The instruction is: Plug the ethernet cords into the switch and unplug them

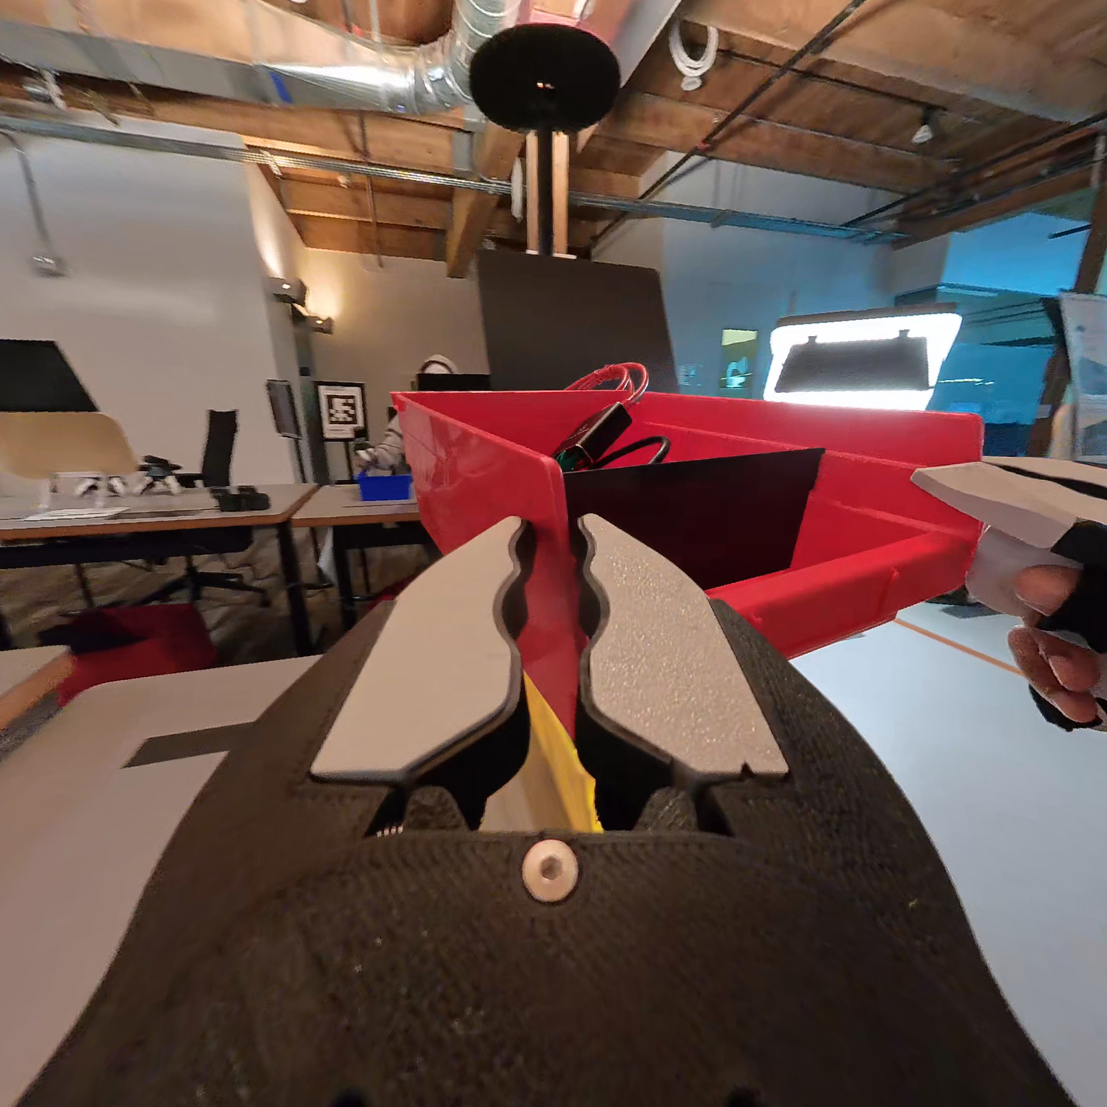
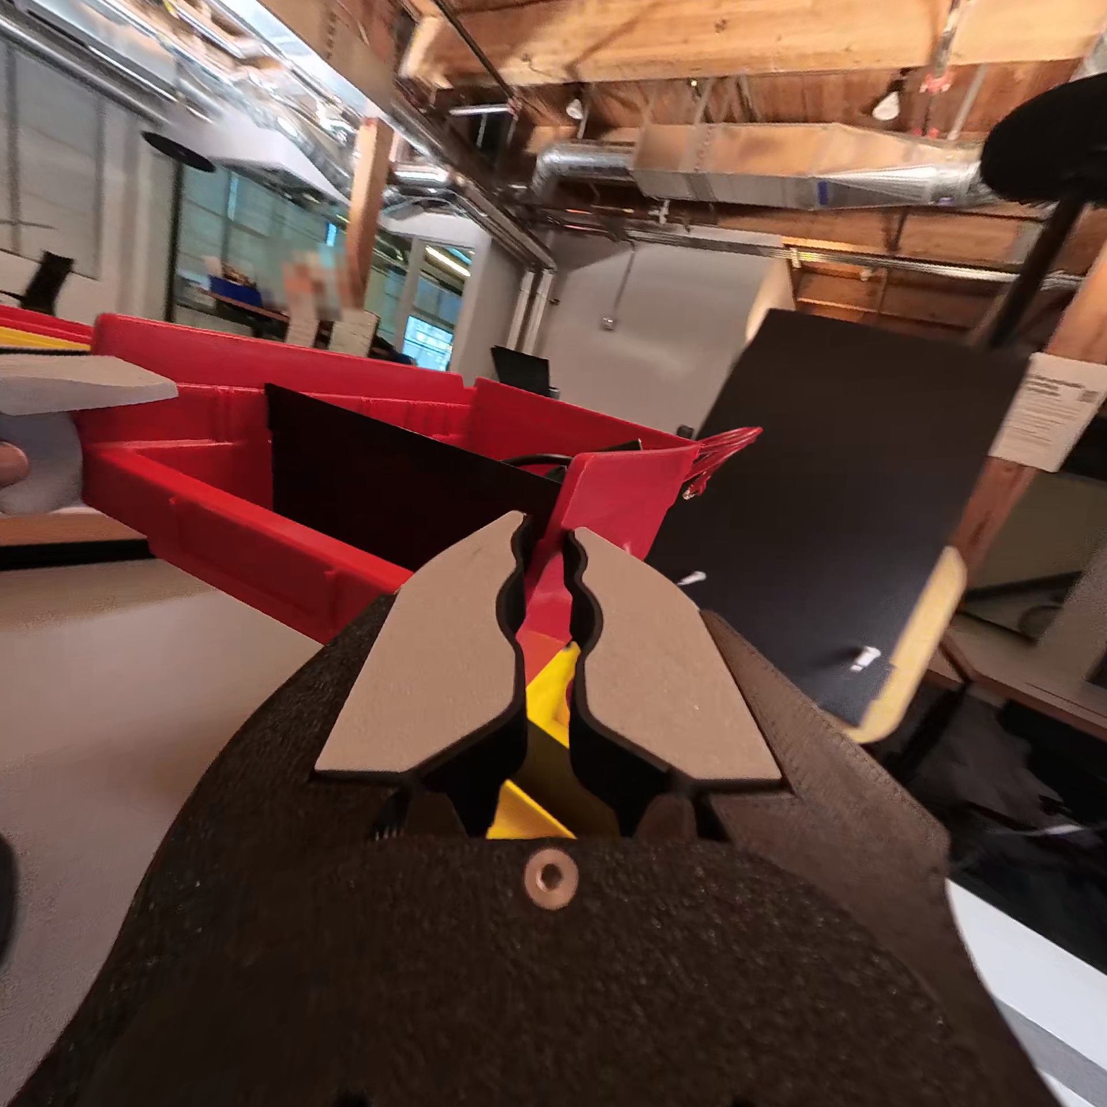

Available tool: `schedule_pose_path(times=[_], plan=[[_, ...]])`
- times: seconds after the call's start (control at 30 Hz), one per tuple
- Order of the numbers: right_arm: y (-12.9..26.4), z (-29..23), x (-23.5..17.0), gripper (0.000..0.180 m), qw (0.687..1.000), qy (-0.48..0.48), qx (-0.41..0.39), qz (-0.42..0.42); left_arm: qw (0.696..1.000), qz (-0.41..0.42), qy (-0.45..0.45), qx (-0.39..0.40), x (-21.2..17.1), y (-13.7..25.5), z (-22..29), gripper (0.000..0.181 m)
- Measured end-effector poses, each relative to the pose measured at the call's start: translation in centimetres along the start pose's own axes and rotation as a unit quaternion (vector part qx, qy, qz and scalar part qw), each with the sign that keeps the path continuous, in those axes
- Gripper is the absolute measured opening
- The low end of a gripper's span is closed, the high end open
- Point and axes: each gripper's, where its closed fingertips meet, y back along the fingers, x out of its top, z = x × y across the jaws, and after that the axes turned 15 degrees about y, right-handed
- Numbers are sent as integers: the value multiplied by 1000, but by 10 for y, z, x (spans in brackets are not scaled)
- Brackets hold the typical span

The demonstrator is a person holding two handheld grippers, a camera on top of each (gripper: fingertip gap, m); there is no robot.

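Observation:
A red plastic bin with a black divider holds a black switch-like box, a coil of red ethernet cord and a black cable. My left gripper is shut on the bin's near corner edge. My right gripper is shut on the edge of the bin at its other end, close to the red cord that hangs over the rim. The divider shows there too. The switch's ports are hidden.
Something yellow lies under the bin, also in the right wrist view. The bin rests over a white table. A black board stands right behind it. Desks, chairs and a person are farther back. The tips of one gripper are about 20 cm away from the tips of the other.

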Motion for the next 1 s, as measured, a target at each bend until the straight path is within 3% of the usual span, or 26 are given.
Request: schedule_pose_path(times=[0.3, 0.53, 0.63, 0.77, 0.87, 1.0], plan=[[-40, -110, -28, 10, 992, -87, 95, -1, 995, -4, -54, 80, -9, 66, -84, 12], [-38, -178, -107, 11, 980, -107, 145, -86, 994, -35, -41, 100, -85, 88, -135, 11], [-27, -187, -139, 11, 976, -109, 143, -122, 992, -95, -12, 84, -121, 82, -143, 12], [-20, -183, -151, 11, 976, -95, 131, -143, 979, -170, -59, 97, -148, 75, -147, 12], [-11, -193, -169, 14, 960, -108, 187, -180, 959, -255, -69, 99, -177, 77, -154, 13], [5, -176, -158, 38, 950, -94, 238, -178, 961, -236, -117, 88, -162, 71, -145, 40]])
